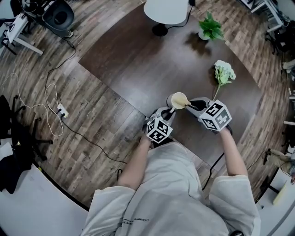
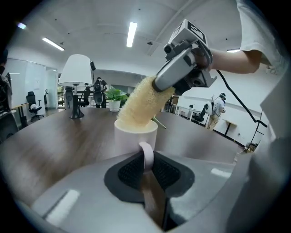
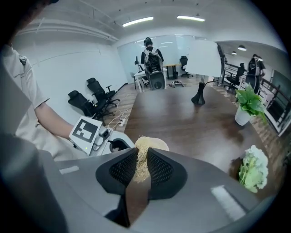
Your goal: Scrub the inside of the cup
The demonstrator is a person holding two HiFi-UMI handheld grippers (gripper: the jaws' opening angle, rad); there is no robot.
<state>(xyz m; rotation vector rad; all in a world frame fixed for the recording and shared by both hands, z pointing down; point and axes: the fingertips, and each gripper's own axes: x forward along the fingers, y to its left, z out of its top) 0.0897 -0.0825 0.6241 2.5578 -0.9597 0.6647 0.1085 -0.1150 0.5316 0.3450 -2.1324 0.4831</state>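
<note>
A cream cup (image 1: pixel 178 100) stands on the dark brown table (image 1: pixel 138 64) close in front of me. My left gripper (image 2: pixel 146 160) is shut on the cup's handle (image 2: pixel 146 154), with the cup (image 2: pixel 135 136) just beyond the jaws. My right gripper (image 3: pixel 139 164) is shut on a pale yellow fibrous scrubber (image 3: pixel 142 157). The scrubber (image 2: pixel 141 103) slants down from the right gripper (image 2: pixel 184 68) and its lower end sits inside the cup's mouth. From above, the left gripper (image 1: pixel 167 116) is at the cup's near left and the right gripper (image 1: pixel 196 106) at its right.
A white artificial flower (image 1: pixel 223 73) lies on the table right of the cup. A potted green plant (image 1: pixel 209 28) and a white lamp (image 1: pixel 167 13) stand at the far edge. Cables and a power strip (image 1: pixel 61 110) lie on the wooden floor at left.
</note>
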